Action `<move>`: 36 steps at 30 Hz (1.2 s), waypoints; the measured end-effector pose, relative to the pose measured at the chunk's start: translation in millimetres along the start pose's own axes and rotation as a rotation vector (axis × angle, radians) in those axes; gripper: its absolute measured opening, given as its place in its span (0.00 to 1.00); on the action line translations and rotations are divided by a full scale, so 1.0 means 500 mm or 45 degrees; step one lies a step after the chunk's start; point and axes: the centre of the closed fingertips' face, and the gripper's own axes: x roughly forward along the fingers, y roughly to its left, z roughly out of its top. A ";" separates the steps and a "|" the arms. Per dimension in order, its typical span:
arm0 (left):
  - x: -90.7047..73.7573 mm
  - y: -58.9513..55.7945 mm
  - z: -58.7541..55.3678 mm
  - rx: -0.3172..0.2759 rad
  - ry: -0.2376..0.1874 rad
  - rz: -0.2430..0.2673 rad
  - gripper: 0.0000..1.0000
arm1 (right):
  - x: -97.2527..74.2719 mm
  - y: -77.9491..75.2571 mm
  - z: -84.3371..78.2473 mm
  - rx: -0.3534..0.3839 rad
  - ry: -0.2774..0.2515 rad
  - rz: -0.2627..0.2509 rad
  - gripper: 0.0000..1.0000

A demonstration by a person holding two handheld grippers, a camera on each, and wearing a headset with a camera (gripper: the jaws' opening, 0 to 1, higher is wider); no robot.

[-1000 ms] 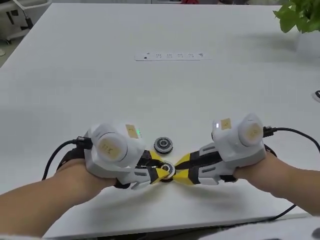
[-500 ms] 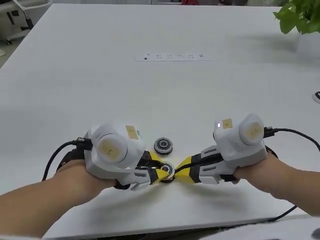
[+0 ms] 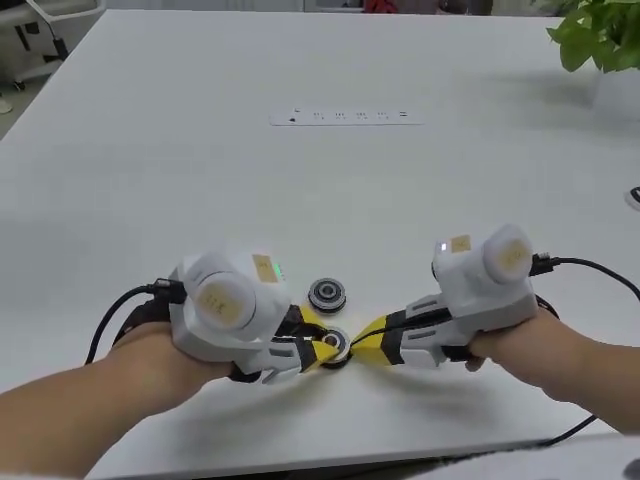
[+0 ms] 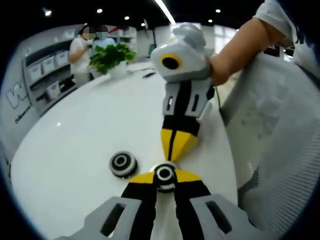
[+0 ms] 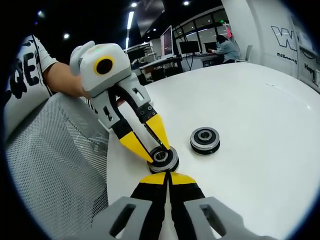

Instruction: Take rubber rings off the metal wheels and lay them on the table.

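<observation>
We judge this to be the stripping step on the first wheel, which sits near the front edge of the bench. The left tongs pinch that wheel from either side, holding it low over the bench. The right tongs come in from the opposite side, pressed together with their tips touching the wheel's rim. We cannot tell whether they have caught a lip of its black ring.

The next move calls for the right tongs to get hold of the rubber and peel it outward over the rim while the left tongs hold the wheel firm. The freed ring then goes flat on the bench.

A second wheel lies just beyond, apart from both tongs, and looks untouched.
</observation>
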 end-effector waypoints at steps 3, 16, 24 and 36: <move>0.000 0.000 0.000 0.000 0.001 0.001 0.13 | 0.000 0.002 0.001 0.008 0.000 0.000 0.00; -0.001 0.001 0.001 0.002 0.001 0.002 0.13 | -0.002 0.001 0.000 0.131 -0.020 0.001 0.00; 0.000 0.002 0.000 0.005 0.002 0.002 0.13 | -0.003 0.001 0.000 0.189 -0.021 0.000 0.00; -0.001 -0.001 0.002 0.009 0.006 0.008 0.13 | -0.005 0.002 -0.001 0.255 -0.032 0.005 0.00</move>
